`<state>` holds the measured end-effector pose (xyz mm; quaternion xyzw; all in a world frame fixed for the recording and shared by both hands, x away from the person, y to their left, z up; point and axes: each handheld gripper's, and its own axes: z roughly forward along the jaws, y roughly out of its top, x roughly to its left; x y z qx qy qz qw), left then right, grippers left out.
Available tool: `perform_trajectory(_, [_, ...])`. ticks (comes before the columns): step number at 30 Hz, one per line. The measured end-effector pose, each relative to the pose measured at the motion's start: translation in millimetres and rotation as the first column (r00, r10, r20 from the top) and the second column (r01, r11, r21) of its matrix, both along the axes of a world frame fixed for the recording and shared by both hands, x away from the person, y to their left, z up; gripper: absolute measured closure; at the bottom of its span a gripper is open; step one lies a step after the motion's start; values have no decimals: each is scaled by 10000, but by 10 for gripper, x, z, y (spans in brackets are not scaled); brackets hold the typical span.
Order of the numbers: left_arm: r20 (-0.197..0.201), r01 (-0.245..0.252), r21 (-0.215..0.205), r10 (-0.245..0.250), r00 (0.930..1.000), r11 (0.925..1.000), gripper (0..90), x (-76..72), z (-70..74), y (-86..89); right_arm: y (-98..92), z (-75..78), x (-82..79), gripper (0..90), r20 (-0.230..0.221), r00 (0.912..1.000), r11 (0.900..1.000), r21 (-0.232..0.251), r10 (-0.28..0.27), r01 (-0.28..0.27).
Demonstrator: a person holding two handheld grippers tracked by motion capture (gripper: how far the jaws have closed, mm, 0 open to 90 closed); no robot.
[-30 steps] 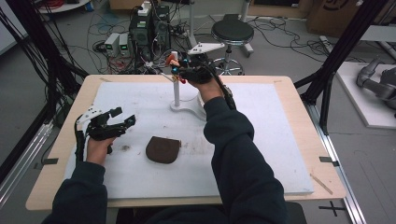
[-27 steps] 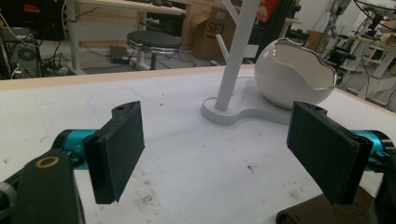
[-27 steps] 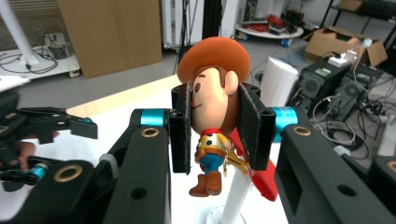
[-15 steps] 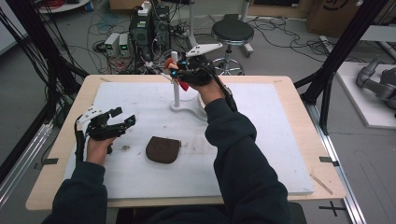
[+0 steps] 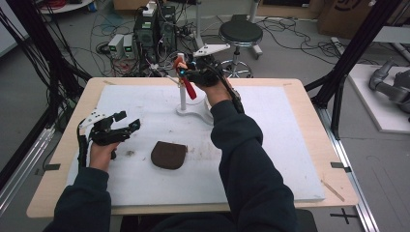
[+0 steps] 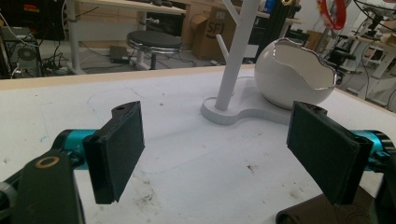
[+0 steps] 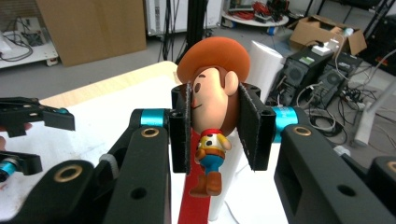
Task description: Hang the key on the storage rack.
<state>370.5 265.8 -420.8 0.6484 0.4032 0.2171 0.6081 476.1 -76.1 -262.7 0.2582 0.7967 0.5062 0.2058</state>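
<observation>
Two tools: right tool [image 7: 215, 126] clamps cowboy figurine [image 7: 212, 107] by head, strap hanging free beside white stand [image 5: 183, 92], likely for hooking; left tool [image 6: 224, 149] wide, idle over worktop [image 5: 290, 125].

Dark letters that look like "SFI" stand on the side of a brown cardboard box [image 6: 208, 29] behind the worktop, partly hidden by the white stand; no other lettering is legible.

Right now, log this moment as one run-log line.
right gripper: shut on cowboy figure, at white stand | left gripper: open, idle | brown pouch: flat on table
</observation>
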Motion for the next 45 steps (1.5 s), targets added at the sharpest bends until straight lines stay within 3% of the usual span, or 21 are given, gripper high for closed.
perform_trajectory(9, [-8, 2, -31, -2, 10000, 10000, 189, -2, 0, -7, -37, 1, 20, 683, -83, 9998, 9999, 10, -153, 153])
perform_trajectory(10, [-25, 6, -19, -6, 10000, 10000, 189, -2, -1, -8, 5, 15, -20, 683, 51, 9999, 9999, -7, 135, -135])
perform_trajectory(13, [-32, 18, 23, -18, 10000, 10000, 189, 0, -2, -7, 70, 30, -57, 683, 480, 9988, 9990, -450, 40, -18])
perform_trajectory(19, [2, 1, 7, -1, 10000, 10000, 189, -1, 1, 1, 94, -4, -12, 684, 226, 9997, 9986, -521, 100, -88])
perform_trajectory(28, [-34, 7, -20, -7, 10000, 10000, 189, -3, 1, -5, 76, 88, -124, 683, 305, 9978, 9979, -272, 596, -588])
perform_trajectory(36, [-26, 7, -13, -7, 10000, 10000, 189, -4, 2, -7, 144, 57, -71, 684, 258, 9984, 9980, -383, 507, -497])
perform_trajectory(38, [-21, -10, 27, 10, 10000, 10000, 189, 2, -2, 1, 200, 55, -88, 684, 293, 9973, 9959, -627, 666, -646])
perform_trajectory(45, [-4, -31, -76, 31, 10000, 10000, 189, -1, 1, 4, 187, 92, -127, 683, 170, 9976, 9967, -464, 672, -664])
